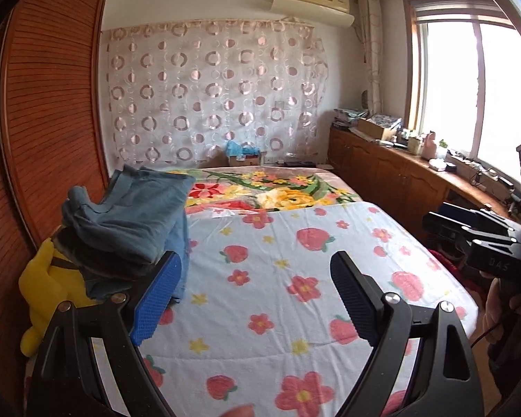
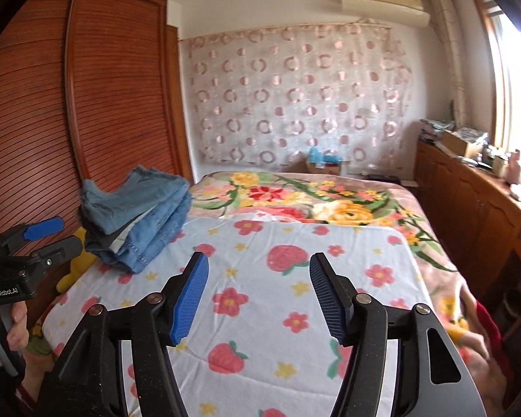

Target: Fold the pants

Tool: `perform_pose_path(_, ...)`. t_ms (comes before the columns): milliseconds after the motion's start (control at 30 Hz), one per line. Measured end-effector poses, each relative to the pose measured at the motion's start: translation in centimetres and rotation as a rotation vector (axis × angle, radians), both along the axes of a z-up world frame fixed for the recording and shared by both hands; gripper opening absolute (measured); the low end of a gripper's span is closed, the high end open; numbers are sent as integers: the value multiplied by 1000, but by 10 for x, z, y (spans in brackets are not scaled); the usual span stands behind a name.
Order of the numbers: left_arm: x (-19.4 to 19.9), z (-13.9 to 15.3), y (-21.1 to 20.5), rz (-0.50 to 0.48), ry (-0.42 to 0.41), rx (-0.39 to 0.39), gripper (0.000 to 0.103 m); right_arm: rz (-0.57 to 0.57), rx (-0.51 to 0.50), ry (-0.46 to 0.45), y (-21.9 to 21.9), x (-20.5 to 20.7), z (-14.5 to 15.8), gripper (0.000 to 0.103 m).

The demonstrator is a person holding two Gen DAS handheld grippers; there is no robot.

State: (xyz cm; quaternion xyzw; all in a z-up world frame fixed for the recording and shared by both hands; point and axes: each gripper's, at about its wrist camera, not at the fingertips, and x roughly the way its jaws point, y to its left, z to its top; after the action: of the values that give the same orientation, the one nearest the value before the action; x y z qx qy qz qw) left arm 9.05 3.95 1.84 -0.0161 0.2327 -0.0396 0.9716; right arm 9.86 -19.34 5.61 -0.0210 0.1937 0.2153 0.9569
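Both my left gripper point(image 1: 257, 278) and right gripper point(image 2: 258, 278) gape wide, empty. Stacked blue denim pants point(image 2: 139, 215) sit far-left on the strawberry-print sheet point(image 2: 278, 295). Recommend pinching the topmost waistband only.

Yellow plush toy point(image 1: 48, 278) half hidden behind stacked folded pants point(image 1: 128, 222), lower layers of that stack too dark to distinguish, windowsill clutter point(image 1: 434, 153) too small to identify, window point(image 1: 486, 87) overexposed, hand point(image 2: 7, 333) cropped at frame edge
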Motion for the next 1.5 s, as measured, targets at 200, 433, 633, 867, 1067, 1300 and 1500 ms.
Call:
perform_pose_path(200,-4,13,-13,-19,-21,10,88,-42,14,-32,0,-26,5,63)
perform_pose_path(433,-11,28,-19,-13,-43,7,88,-62,32,-54,0,-44,6,63)
perform_pose_path(633,-15,36,-20,-2,-55,7,88,-77,42,-71,-1,-49,3,63)
perform_pose_path(867,-16,37,-19,5,-55,10,88,-82,42,-75,-1,-52,-4,63)
perform_pose_path(1067,-17,36,-18,6,-55,8,88,-81,39,-72,-2,-51,-4,63)
perform_pose_path(1300,-18,36,-17,9,-61,6,88,-79,37,-67,-3,-48,-4,63)
perform_pose_path(1500,-18,36,-15,10,-60,10,88,-78,36,-66,-4,-48,-4,63)
